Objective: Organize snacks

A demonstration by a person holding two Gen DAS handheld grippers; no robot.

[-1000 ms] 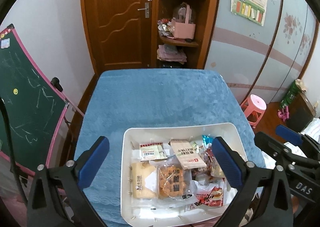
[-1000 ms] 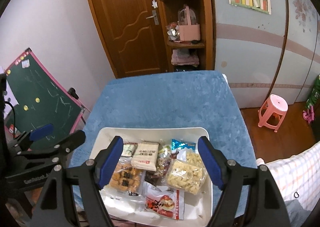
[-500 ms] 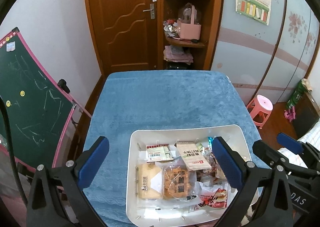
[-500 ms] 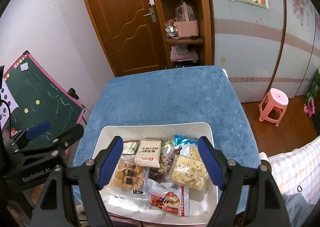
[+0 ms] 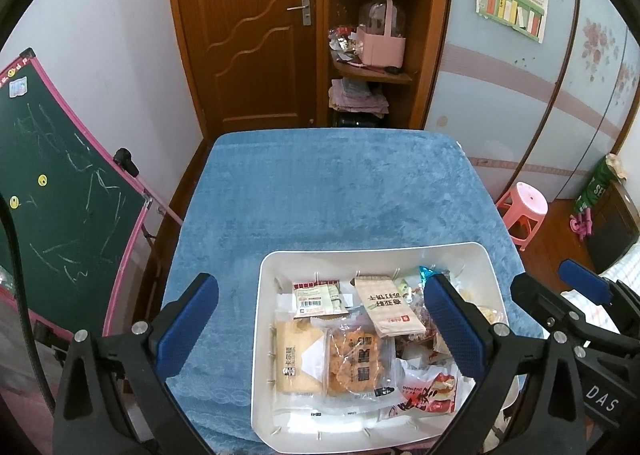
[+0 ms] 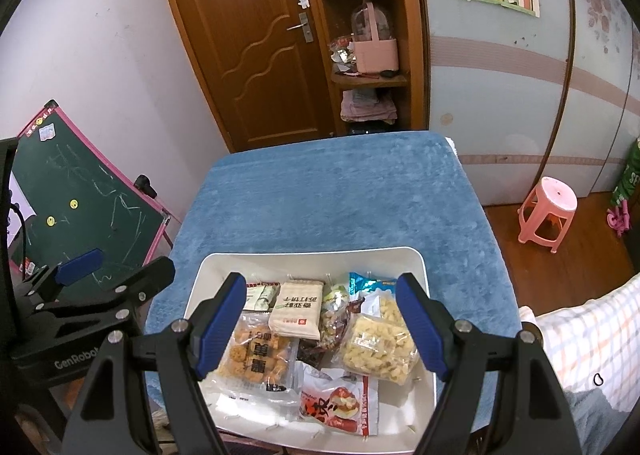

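Observation:
A white tray [image 5: 376,251] [image 6: 312,255] sits at the near end of a blue-clothed table, filled with several snack packets. Among them are a beige packet [image 5: 388,307] [image 6: 298,309], a clear pack of fried bites [image 5: 354,359] [image 6: 256,359], a bag of yellow pieces [image 6: 378,343], a red-and-white packet [image 5: 432,391] [image 6: 340,403] and a pale cracker pack [image 5: 298,359]. My left gripper [image 5: 320,319] hovers open over the tray's left half. My right gripper [image 6: 320,321] hovers open over its middle. Neither holds anything.
The blue cloth [image 5: 332,191] stretches bare beyond the tray to the far edge. A green chalkboard [image 5: 52,183] leans left of the table. A pink stool [image 6: 548,211] stands on the floor to the right, and checked fabric [image 6: 580,335] lies at the near right. A wooden door and shelves stand behind.
Both views have shifted only slightly. The grippers hover in about the same places over the tray, with their jaws as wide as before.

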